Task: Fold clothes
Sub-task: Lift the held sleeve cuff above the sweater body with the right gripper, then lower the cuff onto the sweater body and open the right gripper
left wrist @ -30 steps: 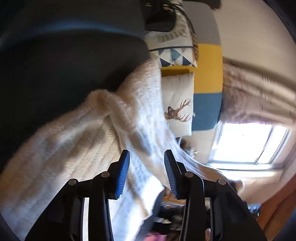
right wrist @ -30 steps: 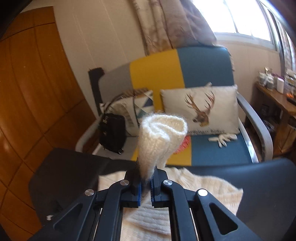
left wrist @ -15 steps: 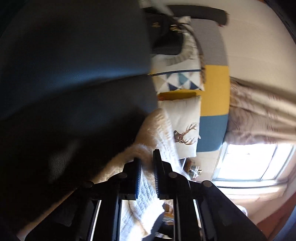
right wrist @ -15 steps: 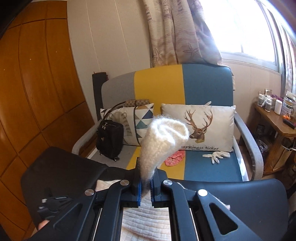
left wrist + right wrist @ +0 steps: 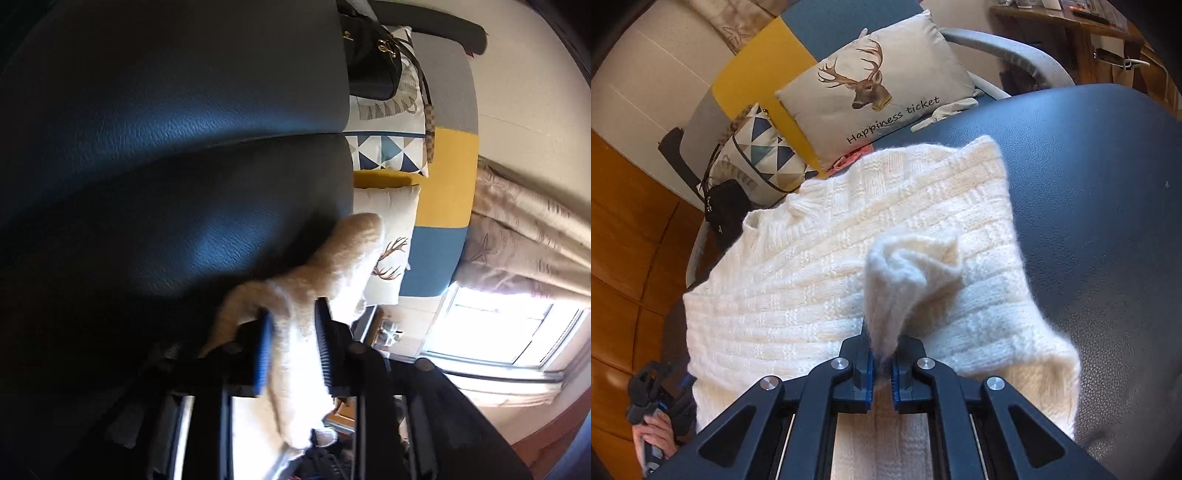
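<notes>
A cream knit sweater (image 5: 831,277) lies spread on a dark leather surface (image 5: 1108,184). My right gripper (image 5: 882,356) is shut on a bunched fold of the sweater, held low over the flat part of the garment. In the left wrist view my left gripper (image 5: 293,347) sits at the sweater's edge (image 5: 332,266) over the same dark surface (image 5: 166,184). Its jaws are opening, and a thick strip of knit runs between them. A person's hand (image 5: 650,439) holds that gripper at the lower left of the right wrist view.
Behind the surface stands an armchair (image 5: 753,74) with yellow, blue and grey panels. It holds a deer cushion (image 5: 875,85), a triangle-patterned cushion (image 5: 757,155), a black handbag (image 5: 727,206) and a white glove (image 5: 945,110). A wooden side table (image 5: 1071,29) is at the far right.
My right gripper has dropped with its fold, from up in front of the armchair to just over the sweater. My left gripper closed on the sweater's edge, then widened again.
</notes>
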Available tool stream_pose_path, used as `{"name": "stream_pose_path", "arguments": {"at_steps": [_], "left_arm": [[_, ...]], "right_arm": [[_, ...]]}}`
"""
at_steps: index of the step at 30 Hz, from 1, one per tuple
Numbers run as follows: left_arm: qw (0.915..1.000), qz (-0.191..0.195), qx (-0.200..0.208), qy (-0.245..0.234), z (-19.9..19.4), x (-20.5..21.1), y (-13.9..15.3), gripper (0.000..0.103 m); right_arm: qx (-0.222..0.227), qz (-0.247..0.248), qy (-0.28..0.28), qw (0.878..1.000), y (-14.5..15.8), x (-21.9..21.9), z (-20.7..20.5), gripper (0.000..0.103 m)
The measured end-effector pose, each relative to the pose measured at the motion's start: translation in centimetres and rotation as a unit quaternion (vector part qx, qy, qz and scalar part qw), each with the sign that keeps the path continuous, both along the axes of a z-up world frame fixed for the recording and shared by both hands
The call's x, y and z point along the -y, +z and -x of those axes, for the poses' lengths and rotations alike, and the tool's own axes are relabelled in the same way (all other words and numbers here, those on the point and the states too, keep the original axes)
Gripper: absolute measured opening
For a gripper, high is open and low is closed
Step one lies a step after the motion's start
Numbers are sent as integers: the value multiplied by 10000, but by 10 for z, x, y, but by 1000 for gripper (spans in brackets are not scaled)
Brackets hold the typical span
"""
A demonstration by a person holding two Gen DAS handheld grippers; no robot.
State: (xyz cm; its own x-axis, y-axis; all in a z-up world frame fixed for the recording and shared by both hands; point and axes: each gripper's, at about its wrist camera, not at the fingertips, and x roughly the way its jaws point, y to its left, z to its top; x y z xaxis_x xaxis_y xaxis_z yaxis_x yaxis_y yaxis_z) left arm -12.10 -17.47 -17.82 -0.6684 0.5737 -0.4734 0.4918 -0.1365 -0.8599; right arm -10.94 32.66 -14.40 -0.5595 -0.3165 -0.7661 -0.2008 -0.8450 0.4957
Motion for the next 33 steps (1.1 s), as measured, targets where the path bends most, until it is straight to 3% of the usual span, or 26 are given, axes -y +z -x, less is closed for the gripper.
{"name": "stream_pose_path", "arguments": {"at_steps": [2,4,6,8,11,13,15,17,19,22,24,29,31,33], "left_arm": [[10000,-34,23,37,1,-10,1,45],[9999,48,111,55,6,-18,1,45],[9997,219,60,106,7,-20,5,42],[9992,242,-237,200,8,-15,14,23],[9971,319,-657,217,12,-8,27,20],[9957,349,-813,273,10,-2,23,17],[9963,241,-764,327,6,4,9,17],[9976,64,-589,369,1,9,-11,17],[9982,-114,-414,410,-4,14,-30,9],[9986,-30,-455,265,-3,15,-24,9],[9984,-148,-481,237,-3,14,-22,10],[9988,96,-457,168,-6,12,-15,10],[9992,-47,-383,130,-8,13,-19,15],[9994,-133,-298,112,-10,14,-22,18]], "right_arm": [[-76,18,76,9999,8,2,3,5],[-239,44,201,9995,24,3,11,5],[-487,-35,394,9980,44,6,21,5],[-823,-125,611,9947,74,13,30,5],[-1756,-168,867,9805,136,26,31,5],[-2252,-59,891,9702,160,26,26,5],[-2206,-17,775,9723,147,19,23,5],[-1550,69,563,9863,100,9,27,5],[-725,120,358,9967,39,0,30,5],[-76,461,123,9988,-27,-12,25,5],[-197,745,21,9970,-29,-17,21,5],[-642,460,343,9963,8,-6,22,6],[-388,327,402,9979,1,-6,24,9],[-94,688,345,9970,-20,-13,27,11]]}}
